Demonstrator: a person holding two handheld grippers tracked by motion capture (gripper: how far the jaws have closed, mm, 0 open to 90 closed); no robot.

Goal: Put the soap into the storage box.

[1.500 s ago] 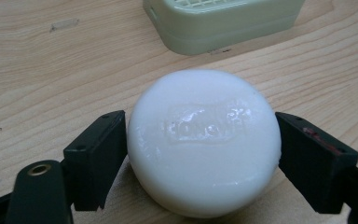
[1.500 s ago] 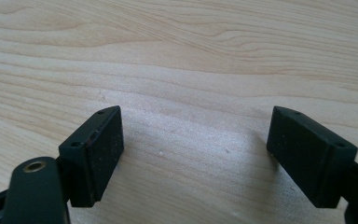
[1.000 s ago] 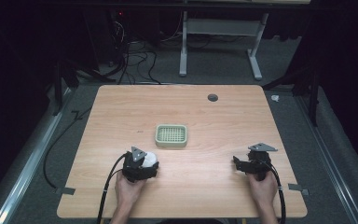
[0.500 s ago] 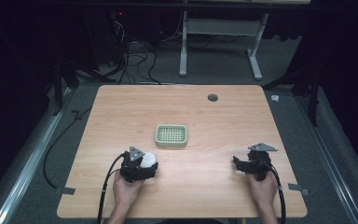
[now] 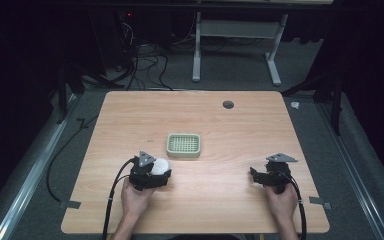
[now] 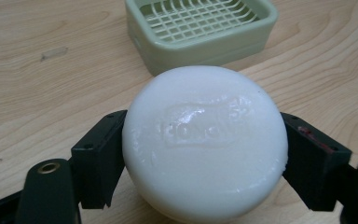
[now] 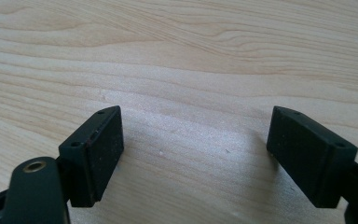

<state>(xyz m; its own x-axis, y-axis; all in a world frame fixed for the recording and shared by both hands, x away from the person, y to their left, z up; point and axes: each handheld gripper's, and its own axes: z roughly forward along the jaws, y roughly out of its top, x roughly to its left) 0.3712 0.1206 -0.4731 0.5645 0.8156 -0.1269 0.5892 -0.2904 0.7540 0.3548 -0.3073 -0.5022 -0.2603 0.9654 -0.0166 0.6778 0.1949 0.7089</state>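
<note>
Left tool (image 6: 205, 154) grips white soap (image 6: 205, 140) near green dish (image 6: 200, 28)

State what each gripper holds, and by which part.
The left gripper clamps a white soap bar by its two opposite sides. The right gripper holds nothing.

The left tool (image 5: 161, 169) sat near the bench's (image 5: 230, 130) front edge with a white soap bar (image 5: 160, 165) between its jaws, just short of the green soap dish (image 5: 184, 145) at mid-bench. The right tool (image 5: 258, 175) rested well apart, toward the front right, jaws pointing left over bare wood.
</note>
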